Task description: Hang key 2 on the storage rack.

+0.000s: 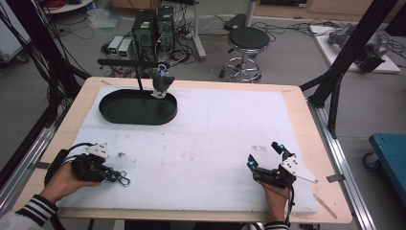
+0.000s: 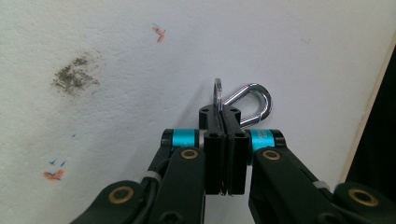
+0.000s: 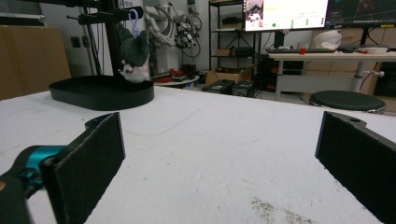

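Left gripper (image 1: 114, 177): clamped tight on the carabiner (image 2: 247, 105), near the table's (image 1: 297, 103) front-left corner.
Right gripper (image 1: 265, 154): jaws wide, nothing between them.

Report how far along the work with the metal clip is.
Done: the left tongs are shut on the metal clip, low over the white mat. In hand: only that grip. Left: the right tongs wait open; the plush toy hangs on the stand over the black tray, so any hanging there looks undone.
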`<state>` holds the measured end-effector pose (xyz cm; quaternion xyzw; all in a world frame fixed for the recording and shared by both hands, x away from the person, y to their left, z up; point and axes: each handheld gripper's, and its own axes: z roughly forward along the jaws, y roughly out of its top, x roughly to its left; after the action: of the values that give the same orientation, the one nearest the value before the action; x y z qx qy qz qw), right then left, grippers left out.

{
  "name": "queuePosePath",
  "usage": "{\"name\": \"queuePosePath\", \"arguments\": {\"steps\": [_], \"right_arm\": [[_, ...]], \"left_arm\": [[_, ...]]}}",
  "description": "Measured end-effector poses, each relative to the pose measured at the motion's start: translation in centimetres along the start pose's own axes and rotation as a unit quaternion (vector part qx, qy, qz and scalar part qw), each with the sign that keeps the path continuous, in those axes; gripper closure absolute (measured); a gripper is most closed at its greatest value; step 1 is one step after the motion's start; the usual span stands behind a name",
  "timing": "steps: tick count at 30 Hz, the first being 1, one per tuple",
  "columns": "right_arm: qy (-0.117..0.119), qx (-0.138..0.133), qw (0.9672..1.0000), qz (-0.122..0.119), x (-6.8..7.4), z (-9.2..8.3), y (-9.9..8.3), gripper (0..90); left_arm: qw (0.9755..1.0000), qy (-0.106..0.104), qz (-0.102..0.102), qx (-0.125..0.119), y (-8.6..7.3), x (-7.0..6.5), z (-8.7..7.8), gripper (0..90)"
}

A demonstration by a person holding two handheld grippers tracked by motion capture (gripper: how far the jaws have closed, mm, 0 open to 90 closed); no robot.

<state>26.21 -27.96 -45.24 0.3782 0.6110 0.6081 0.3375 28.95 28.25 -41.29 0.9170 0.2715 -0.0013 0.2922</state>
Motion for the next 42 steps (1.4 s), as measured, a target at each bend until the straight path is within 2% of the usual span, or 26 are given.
{"name": "queuePosePath", "arguments": {"steps": [4,10,15,17,19,21,23,26,28,29,30,34,35,39,42], "right_arm": [[0.000,0.001,1.0000,0.001,0.0,0.0,0.0,0.7],[-0.001,-0.002,1.0000,-0.003,-0.1,0.0,0.0,0.6],[0.001,0.000,1.0000,-0.002,0.0,0.0,0.0,0.7],[0.001,0.000,1.0000,-0.002,0.0,0.0,0.0,0.7],[0.001,-0.001,1.0000,-0.002,0.0,0.0,0.0,0.6],[0.001,0.000,1.0000,-0.002,0.0,0.0,0.0,0.7],[0.001,-0.001,1.0000,-0.002,0.0,0.0,0.0,0.7],[0.001,-0.001,1.0000,-0.002,0.0,0.0,0.0,0.6],[0.001,0.000,1.0000,-0.002,0.0,0.0,0.0,0.6],[0.002,0.000,1.0000,-0.003,0.0,0.0,0.0,0.6],[0.001,0.000,1.0000,-0.003,0.0,0.0,0.0,0.7],[0.000,0.001,1.0000,-0.004,0.0,0.0,0.0,0.6],[0.000,0.001,1.0000,-0.004,0.0,0.0,0.0,0.6],[0.000,0.001,1.0000,-0.005,0.0,0.0,0.0,0.6],[0.000,0.001,1.0000,-0.005,0.0,0.0,0.0,0.7]], "left_arm": [[0.9999,-0.001,0.001,-0.011,0.0,0.1,-0.3,88.2],[0.9989,-0.002,0.007,-0.047,0.2,0.1,-1.1,88.2],[0.9967,0.004,0.006,-0.081,0.6,0.3,-1.9,88.2],[0.9954,0.019,0.009,-0.093,0.8,0.3,-2.3,88.2],[0.9935,0.034,0.014,-0.107,1.0,0.3,-2.8,88.2],[0.9909,0.040,0.009,-0.128,1.3,0.5,-3.3,88.2],[0.9873,0.052,0.005,-0.150,1.6,0.8,-4.0,88.2],[0.9838,0.055,0.000,-0.171,1.9,1.1,-4.6,88.2],[0.9820,0.061,0.002,-0.179,2.2,1.3,-5.1,88.2],[0.9820,0.060,0.003,-0.179,2.4,1.4,-5.3,88.2],[0.9804,0.067,0.004,-0.185,2.5,1.5,-5.5,88.2],[0.9763,0.067,-0.003,-0.206,3.1,2.1,-6.3,88.2],[0.9745,0.072,-0.005,-0.212,3.2,2.2,-6.5,88.2],[0.9706,0.080,-0.007,-0.227,3.9,2.6,-7.2,88.2],[0.9659,0.085,-0.010,-0.244,4.3,2.9,-7.7,88.2]]}}
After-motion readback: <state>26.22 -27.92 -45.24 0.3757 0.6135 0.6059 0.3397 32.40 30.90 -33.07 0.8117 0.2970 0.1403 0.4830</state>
